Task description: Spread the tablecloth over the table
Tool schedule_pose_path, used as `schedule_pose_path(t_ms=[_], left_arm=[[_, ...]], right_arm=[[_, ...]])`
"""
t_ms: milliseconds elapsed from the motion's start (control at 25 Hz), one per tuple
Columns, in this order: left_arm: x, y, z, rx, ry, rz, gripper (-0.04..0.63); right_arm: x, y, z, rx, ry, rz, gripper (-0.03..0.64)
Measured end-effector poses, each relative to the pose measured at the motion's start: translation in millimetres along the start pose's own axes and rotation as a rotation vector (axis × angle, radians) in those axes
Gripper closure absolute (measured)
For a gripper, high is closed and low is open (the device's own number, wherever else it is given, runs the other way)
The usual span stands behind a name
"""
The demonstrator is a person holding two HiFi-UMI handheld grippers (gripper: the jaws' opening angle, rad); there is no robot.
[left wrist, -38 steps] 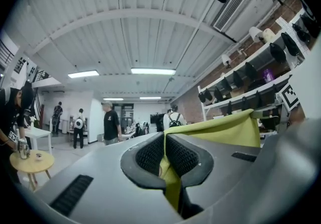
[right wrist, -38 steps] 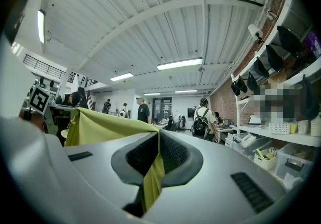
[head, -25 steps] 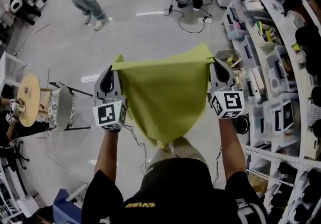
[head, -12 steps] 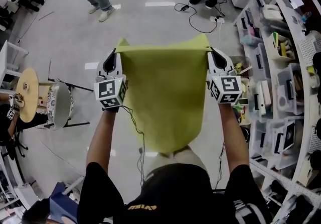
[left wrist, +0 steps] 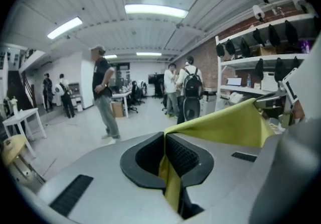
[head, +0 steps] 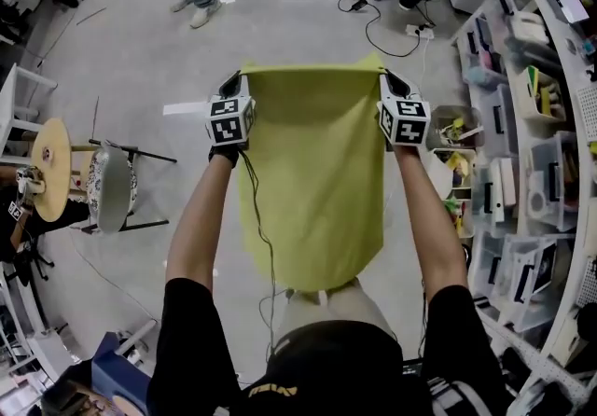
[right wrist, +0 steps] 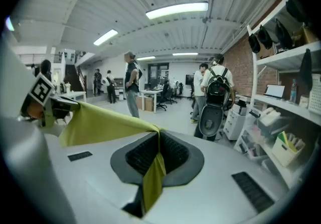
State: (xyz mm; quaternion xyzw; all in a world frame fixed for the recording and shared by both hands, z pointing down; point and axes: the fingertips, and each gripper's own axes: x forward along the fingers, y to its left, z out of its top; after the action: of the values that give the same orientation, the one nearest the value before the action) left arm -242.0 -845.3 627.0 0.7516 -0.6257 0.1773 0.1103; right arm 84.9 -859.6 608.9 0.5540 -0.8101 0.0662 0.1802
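Seen from above, a pale round tabletop (head: 53, 167) showed at the far left edge, well apart from the person, and whether it was the table meant could not be told. The left gripper (head: 233, 81), on an arm stretched forward, was clenched on the top left corner of the yellow-green tablecloth (head: 312, 172) — its own view showed the fabric pinched flat between the dark ribbed pads. The cloth hung in the air in front of the person's body, its top edge drawn nearly straight between the two tools and the rest draping down over bare grey floor (head: 140, 60), with no table beneath it. A thin dark cable (head: 263, 246) trailed from the left gripper just beside the cloth's left edge. The right gripper (head: 386, 81) was clamped in the same way on the top right corner. To do this step well, it seemed best to keep both grips firm and level, hold the top edge taut so the sheet would not fold on itself, and carry it over the table before lowering — minding the cable. Crowded shelves (head: 550, 125) lined the right side
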Motion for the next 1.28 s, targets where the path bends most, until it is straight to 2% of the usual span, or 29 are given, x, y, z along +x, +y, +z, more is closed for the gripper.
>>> schedule_pose_path(t_ms=[40,80,160,200,320,400,520,640,760,880,960,1040,1080,1160,1280], left_arm=[[14,-1,-15,0.001,0.057,-0.012,0.572],[27,-1,-31,0.018,0.121,-0.017,0.545],[45,-2,-63,0.06,0.236,-0.016,0.425],[50,-3,-77,0.073,0.279,-0.014,0.389],[55,-5,-110,0.106,0.373,-0.009,0.362],[47,2,-124,0.122,0.406,0.02,0.365],[29,18,-129,0.079,0.38,0.079,0.388],[6,27,-139,0.023,0.354,0.096,0.388],[-32,35,-174,-0.047,0.356,0.093,0.387],[-93,42,-232,-0.11,0.376,0.107,0.393],[-154,46,-280,-0.183,0.398,0.17,0.424],[-221,39,-318,-0.262,0.389,0.254,0.499],[-252,28,-331,-0.295,0.369,0.272,0.522],[-297,-2,-338,-0.313,0.3,0.228,0.545],[-350,-50,-318,-0.255,0.182,0.108,0.565]], right_arm=[[15,-2,-11,-0.013,0.026,-0.026,0.59],[30,-4,-23,-0.014,0.057,-0.043,0.496],[55,-6,-50,0.025,0.129,-0.052,0.407],[62,-5,-64,0.037,0.162,-0.049,0.384],[67,-2,-94,0.029,0.224,-0.044,0.359],[63,-2,-105,0.039,0.244,-0.041,0.364],[52,-7,-109,0.04,0.248,-0.043,0.371],[33,-14,-121,-0.005,0.268,-0.046,0.367],[2,-13,-151,-0.057,0.312,-0.033,0.364],[-47,-12,-196,-0.087,0.365,-0.024,0.371],[-97,-13,-237,-0.044,0.412,-0.053,0.395],[-158,-7,-275,0.046,0.424,-0.097,0.467],[-189,3,-287,0.103,0.405,-0.108,0.492],[-246,34,-298,0.177,0.348,-0.097,0.527],[-321,81,-289,0.173,0.266,-0.083,0.573]])
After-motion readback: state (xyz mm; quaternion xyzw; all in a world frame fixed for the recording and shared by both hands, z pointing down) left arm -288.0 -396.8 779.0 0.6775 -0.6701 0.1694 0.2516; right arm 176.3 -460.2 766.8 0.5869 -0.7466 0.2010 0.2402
